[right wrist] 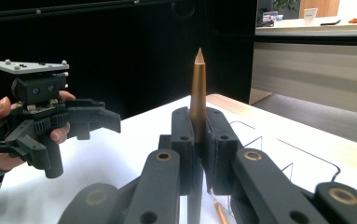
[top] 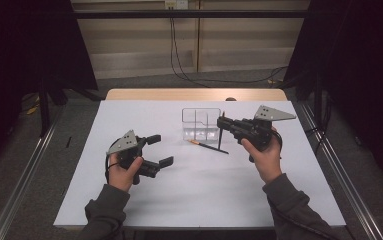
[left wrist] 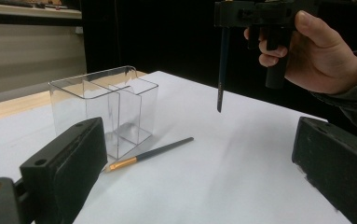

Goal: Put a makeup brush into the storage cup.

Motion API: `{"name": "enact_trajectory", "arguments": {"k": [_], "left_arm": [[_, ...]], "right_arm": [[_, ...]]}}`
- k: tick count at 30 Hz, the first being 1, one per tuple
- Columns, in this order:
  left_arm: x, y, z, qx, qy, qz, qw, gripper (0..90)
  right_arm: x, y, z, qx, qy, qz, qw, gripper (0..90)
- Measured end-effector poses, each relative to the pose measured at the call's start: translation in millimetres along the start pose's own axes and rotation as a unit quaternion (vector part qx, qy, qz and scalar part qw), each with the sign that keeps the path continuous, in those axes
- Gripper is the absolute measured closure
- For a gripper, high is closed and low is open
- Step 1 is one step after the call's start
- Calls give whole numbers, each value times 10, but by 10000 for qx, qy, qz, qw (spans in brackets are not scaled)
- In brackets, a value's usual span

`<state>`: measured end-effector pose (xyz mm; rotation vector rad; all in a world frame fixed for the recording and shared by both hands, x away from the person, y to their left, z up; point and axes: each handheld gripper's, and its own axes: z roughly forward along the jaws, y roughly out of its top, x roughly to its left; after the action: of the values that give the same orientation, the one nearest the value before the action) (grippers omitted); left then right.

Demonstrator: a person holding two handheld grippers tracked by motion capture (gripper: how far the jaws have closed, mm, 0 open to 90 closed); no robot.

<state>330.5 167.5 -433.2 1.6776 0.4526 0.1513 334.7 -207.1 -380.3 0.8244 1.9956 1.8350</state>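
Right claw (top: 221, 121) pinches a brush (top: 219, 137) upright beside the clear holder (top: 201, 123), left claw (top: 160, 150) spread idle; keep it vertical, centre over a compartment before lowering.

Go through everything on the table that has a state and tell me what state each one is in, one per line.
Right tool: shut on the held brush.
Held brush: upright, clamped near its copper-coloured end, dark end hanging above the table, touching nothing.
Left tool: open, nothing between its jaws.
Second brush: lying flat on the table beside the organizer, untouched.
Clear organizer: upright, compartments empty.
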Motion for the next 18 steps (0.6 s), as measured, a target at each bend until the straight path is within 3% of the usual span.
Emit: {"name": "enact_trajectory", "arguments": {"k": [9,10,18], "left_arm": [[-6,-6,-30,-118,61,-20,9999,31],[0,-9,-33,-70,-31,14,10000,32],[-5,-10,-23,-29,-11,8,10000,32]], "right_arm": [[-35,53,59,-42,-25,-2,10000,836],[-41,62,60,-30,-25,-34,10000,836],[-67,126,65,-67,-83,-74,9999,836]]}}
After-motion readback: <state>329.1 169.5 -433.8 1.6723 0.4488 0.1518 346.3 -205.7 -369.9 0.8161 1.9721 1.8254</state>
